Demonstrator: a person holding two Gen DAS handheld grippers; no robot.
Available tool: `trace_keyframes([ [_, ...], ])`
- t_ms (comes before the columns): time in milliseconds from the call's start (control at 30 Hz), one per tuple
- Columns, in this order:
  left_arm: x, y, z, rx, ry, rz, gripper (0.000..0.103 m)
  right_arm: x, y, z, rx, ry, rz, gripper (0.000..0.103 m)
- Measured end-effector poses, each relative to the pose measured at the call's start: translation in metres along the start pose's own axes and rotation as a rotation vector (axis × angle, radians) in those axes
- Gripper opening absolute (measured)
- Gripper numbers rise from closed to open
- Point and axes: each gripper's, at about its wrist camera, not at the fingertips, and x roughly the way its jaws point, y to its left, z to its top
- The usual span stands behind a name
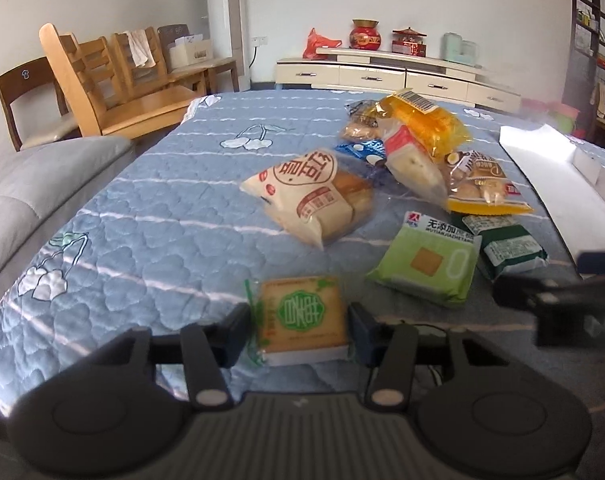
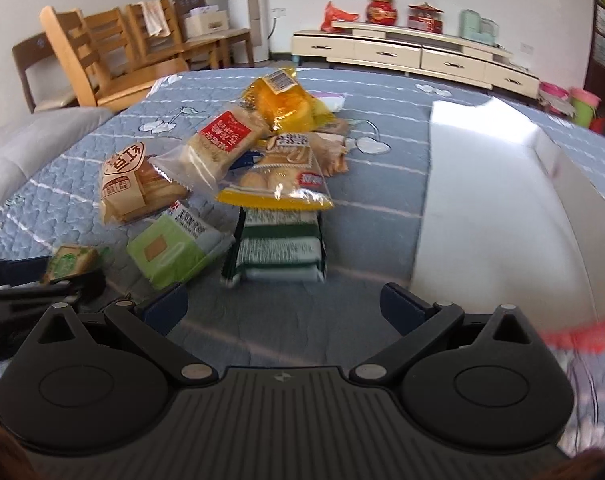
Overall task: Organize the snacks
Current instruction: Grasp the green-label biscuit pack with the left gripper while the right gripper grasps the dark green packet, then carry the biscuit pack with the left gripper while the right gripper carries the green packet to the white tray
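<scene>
Left tongs (image 1: 298, 330) are gripping a small square biscuit packet with a green label (image 1: 302, 316), held just above the blue quilted cloth on the desk (image 1: 162, 208). Right tongs (image 2: 282, 306) are standing wide and holding nothing, facing a dark green and white wrapped packet (image 2: 278, 246). I am judging the task as barely begun: the white tray (image 2: 502, 200) at the right is showing no snacks, while the mixed heap of bagged snacks (image 2: 262, 152) is awaiting sorting.
</scene>
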Motion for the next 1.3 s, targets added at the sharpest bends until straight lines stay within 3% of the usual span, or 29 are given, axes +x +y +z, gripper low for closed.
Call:
trace_keyframes([
  [433,0.002,0.008,0.002,-0.030,-0.015,-0.022,0.051,0.044,0.003,0.029,0.007,0.039,0.028,0.103],
  [467,0.002,0.008,0.002,-0.032,-0.016,-0.023,0.051,0.045,0.005,0.030,0.000,0.034,0.023,0.094],
  [500,0.002,0.008,0.002,-0.034,-0.017,-0.023,0.051,0.043,0.004,0.031,0.003,0.028,0.031,0.075],
  [667,0.000,0.009,0.003,-0.035,-0.023,-0.026,0.050,0.031,0.000,0.028,0.013,0.049,0.044,0.063],
  [833,-0.005,0.008,0.004,-0.035,-0.031,-0.029,0.050,0.009,-0.004,0.015,0.004,0.094,0.080,0.062],
  [1033,-0.016,0.004,0.007,-0.033,-0.051,-0.043,0.050,-0.029,-0.009,-0.005,0.006,0.074,0.107,0.062],
  [1300,-0.039,-0.009,0.013,-0.001,-0.094,-0.042,0.050,-0.062,-0.013,-0.004,0.002,-0.017,0.083,0.062],
])
